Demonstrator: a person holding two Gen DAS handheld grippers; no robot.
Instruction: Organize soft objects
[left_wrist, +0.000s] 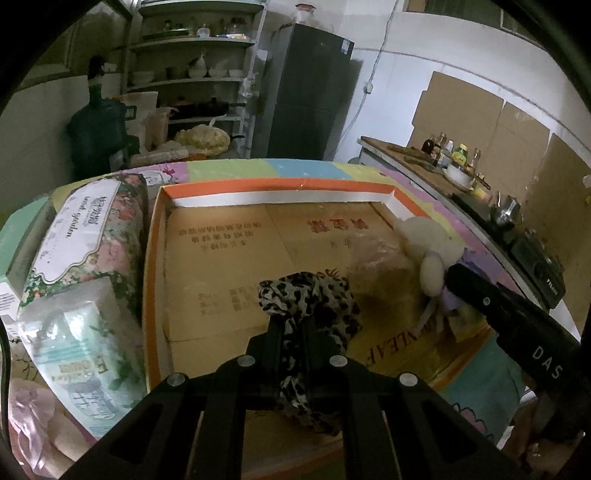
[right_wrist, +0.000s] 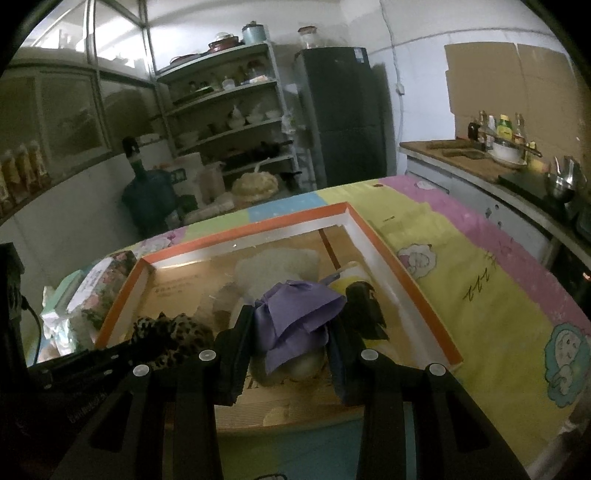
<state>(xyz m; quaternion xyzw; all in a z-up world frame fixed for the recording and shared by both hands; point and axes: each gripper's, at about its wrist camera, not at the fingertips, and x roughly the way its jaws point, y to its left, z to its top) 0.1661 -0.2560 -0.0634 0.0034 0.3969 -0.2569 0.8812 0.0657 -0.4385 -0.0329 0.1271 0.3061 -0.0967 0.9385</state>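
- The left tongs (left_wrist: 291, 328) are closed on a leopard-print cloth (left_wrist: 314, 299), held over the near part of the orange-rimmed box (left_wrist: 273, 182) — likely so it can drop inside with the other soft things.
- The right tongs (right_wrist: 288, 343) stand around a purple cloth (right_wrist: 295, 314) draped over a cream plush toy (right_wrist: 306, 363) at the box's near right; whether they actually pinch it cannot be told.
- Left of the box lie a floral tissue pack (left_wrist: 92, 229) and a wipes pack (left_wrist: 81, 343).
- The box sits on a counter under a pastel cartoon cover (right_wrist: 480, 280) — beyond it, shelves (right_wrist: 229, 110) and a dark fridge (right_wrist: 343, 110).
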